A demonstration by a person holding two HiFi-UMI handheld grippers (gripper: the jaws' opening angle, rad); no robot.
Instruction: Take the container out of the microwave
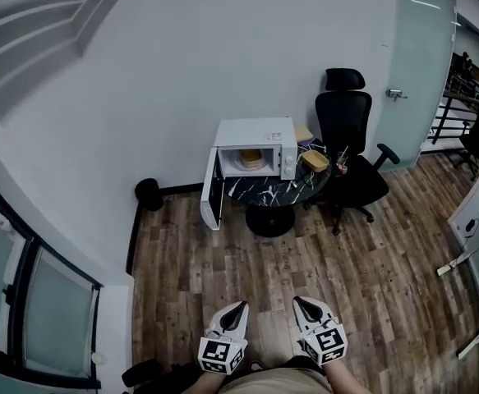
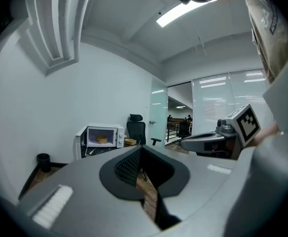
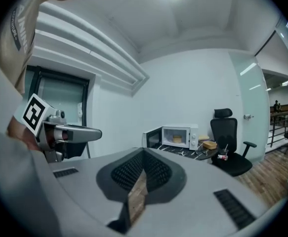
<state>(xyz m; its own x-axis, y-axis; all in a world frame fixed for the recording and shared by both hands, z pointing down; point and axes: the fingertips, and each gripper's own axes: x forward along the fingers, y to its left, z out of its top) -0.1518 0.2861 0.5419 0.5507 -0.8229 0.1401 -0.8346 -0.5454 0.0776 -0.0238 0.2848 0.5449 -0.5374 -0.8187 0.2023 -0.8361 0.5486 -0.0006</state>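
Observation:
A white microwave [image 1: 255, 148] stands on a small round black marble table [image 1: 278, 190] by the far wall, its door [image 1: 211, 190] swung open to the left. A tan round container [image 1: 251, 159] sits inside on the turntable. It also shows small in the left gripper view, container [image 2: 102, 139], and in the right gripper view, container [image 3: 176, 139]. My left gripper [image 1: 240, 307] and right gripper [image 1: 300, 301] are held low and close to me, far from the table. Both are shut with nothing in them, pointing toward the microwave [image 3: 176, 134].
A black office chair [image 1: 350, 134] stands right of the table. A tan tray [image 1: 315, 160] lies on the table beside the microwave. A black bin [image 1: 149, 194] sits by the wall at left. Wood floor [image 1: 264, 261] stretches between me and the table. A glass door [image 1: 424, 64] is at right.

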